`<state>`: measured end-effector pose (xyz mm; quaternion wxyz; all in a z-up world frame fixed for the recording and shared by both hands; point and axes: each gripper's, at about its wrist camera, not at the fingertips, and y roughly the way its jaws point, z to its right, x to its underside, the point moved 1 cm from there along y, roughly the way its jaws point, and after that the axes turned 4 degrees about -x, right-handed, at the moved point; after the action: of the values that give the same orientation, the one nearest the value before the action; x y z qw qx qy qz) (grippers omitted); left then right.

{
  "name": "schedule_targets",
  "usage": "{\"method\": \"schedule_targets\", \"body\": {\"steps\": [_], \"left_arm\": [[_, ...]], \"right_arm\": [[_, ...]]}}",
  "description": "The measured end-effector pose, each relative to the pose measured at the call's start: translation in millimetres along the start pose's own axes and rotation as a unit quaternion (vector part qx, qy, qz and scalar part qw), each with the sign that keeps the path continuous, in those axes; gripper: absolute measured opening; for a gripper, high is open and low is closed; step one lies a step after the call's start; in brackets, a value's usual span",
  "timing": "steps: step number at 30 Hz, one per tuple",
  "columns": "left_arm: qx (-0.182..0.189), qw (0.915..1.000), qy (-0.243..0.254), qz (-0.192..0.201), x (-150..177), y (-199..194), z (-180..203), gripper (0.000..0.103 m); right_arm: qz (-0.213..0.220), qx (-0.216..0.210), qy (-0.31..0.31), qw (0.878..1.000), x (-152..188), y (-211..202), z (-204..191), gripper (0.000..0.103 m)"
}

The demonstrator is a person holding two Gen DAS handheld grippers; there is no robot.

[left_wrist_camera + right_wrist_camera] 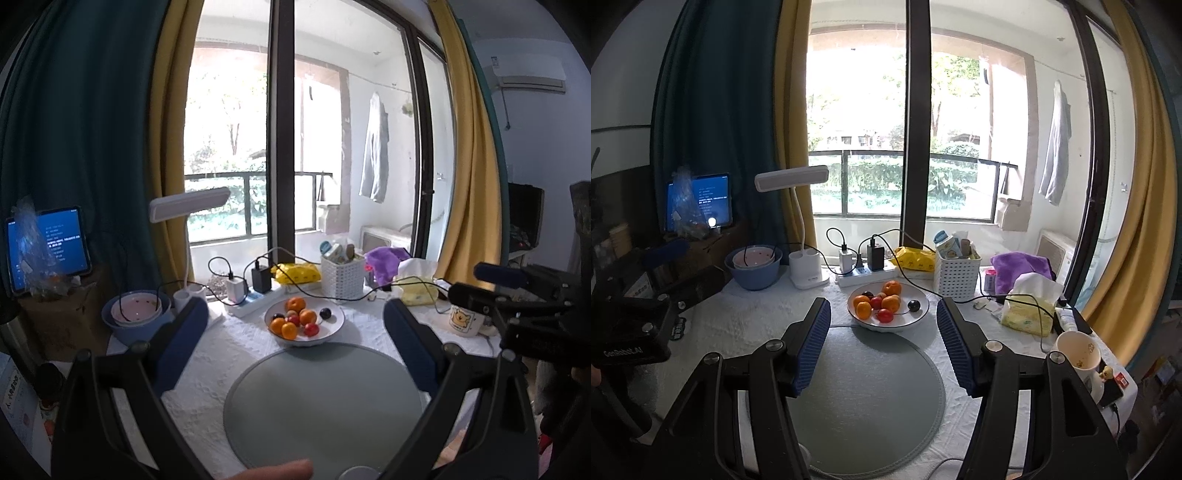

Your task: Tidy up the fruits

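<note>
A: What's the room like?

B: A white textured tablecloth (pixel 746 317) covers a table set against a tall balcony window, with yellow and teal curtains at either side. A round grey mat (pixel 864 398) lies nearest the cameras.

A: And the fruit?

B: All in a white plate (pixel 921 314) touching the mat's far edge, at 12 o'clock from the right gripper (pixel 882 343). Four oranges (pixel 891 302) cluster toward the plate's 9 o'clock side with red fruits (pixel 885 315) among them; one dark plum (pixel 914 305) sits apart at 3 o'clock, another at the far left edge. The plate is round, so no long axis; the fruit spreads roughly left to right.

A: The grippers?

B: The right one's blue-padded jaws stand wide apart, holding nothing. The left gripper (pixel 295 332) likewise gapes, empty, framing the plate.

A: Behind the plate?

B: A power strip (pixel 866 275) with chargers, a desk lamp (pixel 792 177) at 10 o'clock, a blue bowl (pixel 753 273) farther left, a white basket (pixel 956 275) at 1 o'clock, a tissue pack (pixel 1028 310) and a mug (pixel 1078 354) at 3 o'clock.
</note>
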<state>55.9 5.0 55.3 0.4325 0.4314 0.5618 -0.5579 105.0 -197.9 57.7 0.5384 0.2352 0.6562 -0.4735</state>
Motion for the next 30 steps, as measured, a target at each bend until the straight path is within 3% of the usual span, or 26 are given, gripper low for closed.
{"method": "schedule_targets", "body": {"steps": [30], "left_arm": [[0.01,0.9999,0.0,-0.004,-0.6,0.9,2.0,0.097]], "right_arm": [[-0.01,0.003,0.007,1.0,4.6,4.4,4.5,0.063]]}}
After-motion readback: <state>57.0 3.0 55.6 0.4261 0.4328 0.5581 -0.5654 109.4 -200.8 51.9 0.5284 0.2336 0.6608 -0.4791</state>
